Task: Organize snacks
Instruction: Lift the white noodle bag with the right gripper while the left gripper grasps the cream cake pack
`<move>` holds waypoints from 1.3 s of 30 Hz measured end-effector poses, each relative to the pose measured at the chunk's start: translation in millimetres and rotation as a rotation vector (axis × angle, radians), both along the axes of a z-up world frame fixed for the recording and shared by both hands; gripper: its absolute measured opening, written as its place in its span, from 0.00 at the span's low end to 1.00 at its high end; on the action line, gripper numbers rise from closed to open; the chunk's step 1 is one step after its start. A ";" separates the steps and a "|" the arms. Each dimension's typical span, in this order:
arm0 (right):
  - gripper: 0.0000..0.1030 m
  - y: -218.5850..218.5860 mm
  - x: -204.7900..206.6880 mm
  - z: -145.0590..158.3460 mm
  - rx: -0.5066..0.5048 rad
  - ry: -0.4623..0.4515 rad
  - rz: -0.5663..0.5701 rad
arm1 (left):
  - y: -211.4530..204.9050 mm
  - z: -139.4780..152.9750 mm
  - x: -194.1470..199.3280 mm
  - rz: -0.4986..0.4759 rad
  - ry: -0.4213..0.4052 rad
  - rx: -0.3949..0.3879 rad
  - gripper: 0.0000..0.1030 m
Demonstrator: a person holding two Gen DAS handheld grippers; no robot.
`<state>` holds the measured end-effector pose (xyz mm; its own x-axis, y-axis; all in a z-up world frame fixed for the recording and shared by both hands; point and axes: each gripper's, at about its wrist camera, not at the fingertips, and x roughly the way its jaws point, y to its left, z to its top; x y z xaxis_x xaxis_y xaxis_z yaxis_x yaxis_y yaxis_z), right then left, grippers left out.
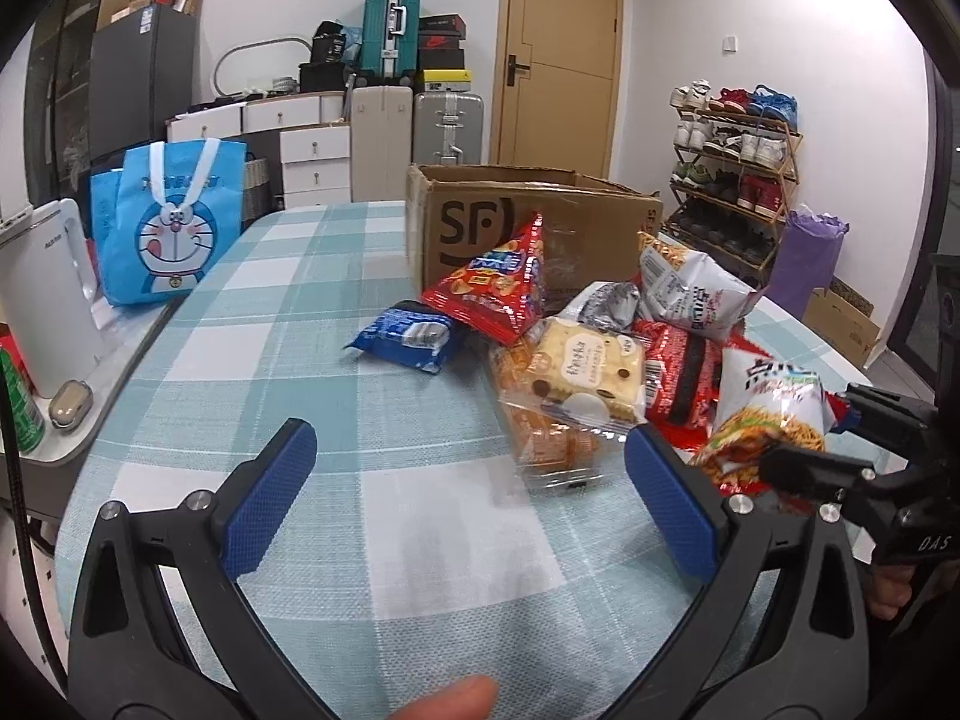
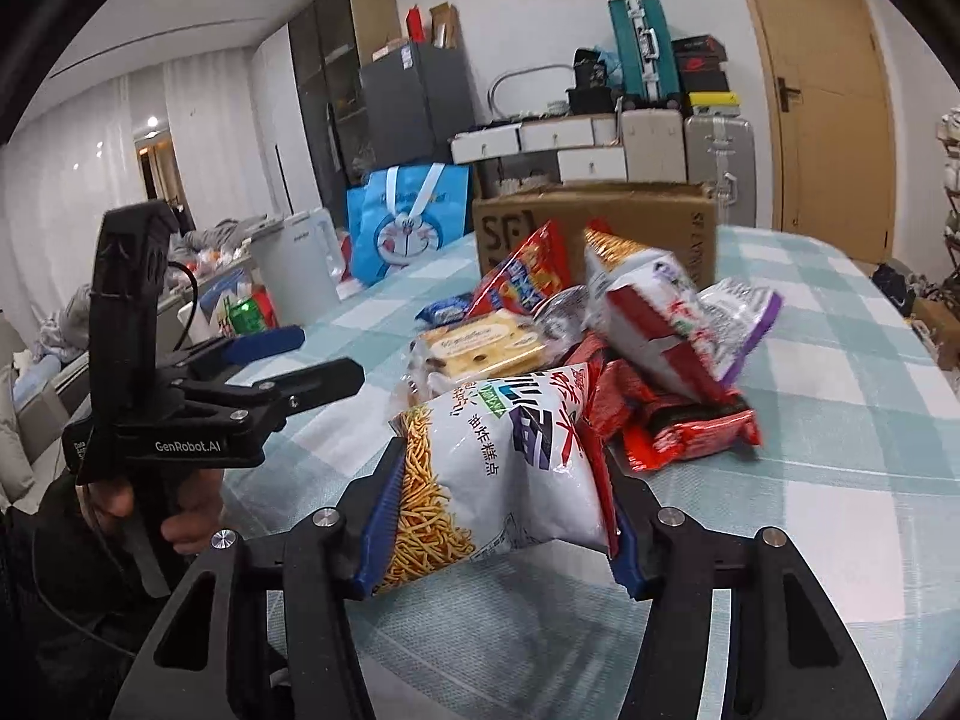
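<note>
Fried-noodle snack bag (image 2: 510, 468) sits clamped in the right hand-held gripper (image 2: 501, 525) above the bench (image 2: 840, 420); snack pile (image 2: 630, 360) at twelve o'clock. Left hand-held gripper (image 1: 468, 504) gapes empty.

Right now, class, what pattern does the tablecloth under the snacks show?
The tablecloth shows a light teal and white check, clearest in the left wrist view.

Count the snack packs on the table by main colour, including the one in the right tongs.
Red: 2 (triangular bag, flat pack)
White: 2 (noodle-stick bag in the right tongs, back bag)
Blue: 1 (blue pack)
Cream: 1 (cracker pack)
Orange: 1 (clear pack)
Silver: 1 (foil pack)
Total: 8 visible; the pile may hide more.
</note>
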<state>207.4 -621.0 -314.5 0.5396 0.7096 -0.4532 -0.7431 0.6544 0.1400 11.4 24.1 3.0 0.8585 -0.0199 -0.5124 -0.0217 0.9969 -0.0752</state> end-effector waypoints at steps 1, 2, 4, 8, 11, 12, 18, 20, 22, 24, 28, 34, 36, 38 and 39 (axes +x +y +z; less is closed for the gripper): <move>0.56 -4.0 -0.3 1.4 0.019 -0.007 -0.005 | -1.5 0.9 1.8 -0.008 0.002 -0.002 1.00; 0.56 -8.1 -0.2 3.1 0.032 -0.015 -0.019 | -3.2 2.0 4.0 -0.012 0.004 0.001 1.00; 0.56 -16.3 -1.4 7.8 0.063 -0.039 -0.038 | -5.6 5.8 9.2 -0.020 0.007 0.001 1.00; 0.56 -28.7 -1.9 15.4 0.109 -0.077 -0.104 | -6.2 10.5 26.5 -0.060 0.050 -0.054 1.00; 0.56 -39.1 -0.1 21.1 0.138 -0.088 -0.149 | -14.0 7.9 40.4 -0.099 0.086 -0.049 1.00; 0.56 -42.5 0.8 22.8 0.147 -0.092 -0.164 | -18.1 6.9 44.2 -0.114 0.096 -0.035 1.00; 0.57 -51.3 9.3 24.5 0.152 -0.084 -0.245 | -41.9 -4.7 63.4 -0.142 0.139 0.051 1.00; 0.57 -51.5 12.5 22.0 0.144 -0.071 -0.259 | -47.2 -8.1 70.4 -0.152 0.154 0.070 1.00; 0.57 -50.9 14.6 21.1 0.137 -0.069 -0.266 | -50.9 -9.0 77.1 -0.166 0.161 0.073 1.00; 0.57 -50.3 14.3 19.8 0.134 -0.069 -0.271 | -54.4 -8.8 82.5 -0.197 0.169 0.061 1.00; 0.57 -48.7 16.4 16.5 0.125 -0.067 -0.272 | -61.1 -11.5 94.6 -0.218 0.182 0.084 0.89; 0.57 -46.7 18.2 17.1 0.121 -0.063 -0.270 | -64.2 -18.3 106.1 -0.229 0.220 0.066 0.66; 0.57 -47.3 18.0 16.3 0.120 -0.063 -0.270 | -66.1 -18.5 108.4 -0.234 0.216 0.062 0.66; 0.57 -47.3 18.7 16.6 0.122 -0.061 -0.271 | -67.0 -17.9 106.9 -0.239 0.209 0.066 0.65; 0.57 -47.8 18.7 16.4 0.124 -0.061 -0.274 | -68.0 -17.7 106.4 -0.241 0.206 0.069 0.65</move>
